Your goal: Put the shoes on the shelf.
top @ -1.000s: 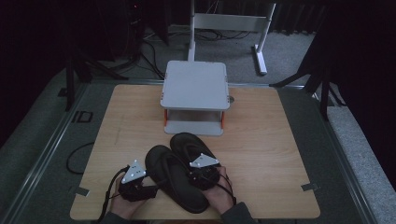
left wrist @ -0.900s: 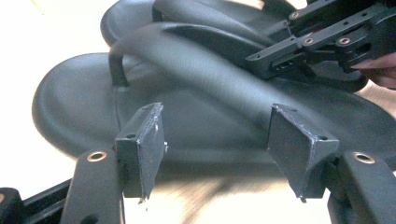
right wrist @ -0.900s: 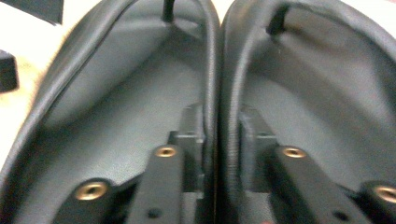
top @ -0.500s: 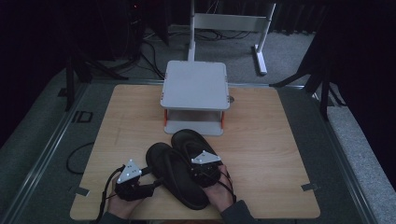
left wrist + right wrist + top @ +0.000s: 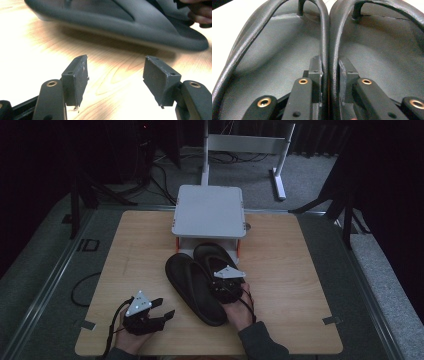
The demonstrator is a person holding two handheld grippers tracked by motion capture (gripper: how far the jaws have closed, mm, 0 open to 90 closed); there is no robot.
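1. A pair of black flip-flops point(image 5: 197, 282) lies side by side on the wooden counter point(image 5: 300, 270), toes just in front of the white stand point(image 5: 209, 212).
2. The right tongs point(image 5: 329, 72) pinch both sandals' inner straps point(image 5: 327, 37) together, over the heels.
3. The left tongs point(image 5: 116, 75) sit wide apart and hold nothing, near the left sandal's point(image 5: 120, 17) outer edge, not touching it.

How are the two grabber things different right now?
The left gripper has its jaws spread wide with nothing between them, while the right gripper has its jaws squeezed on the inner straps of the two black flip-flops. The left gripper sits apart from the flip-flops over bare wooden table; the right gripper rests on top of them. Both are black, hand-held, and carry a grey three-cornered plate.
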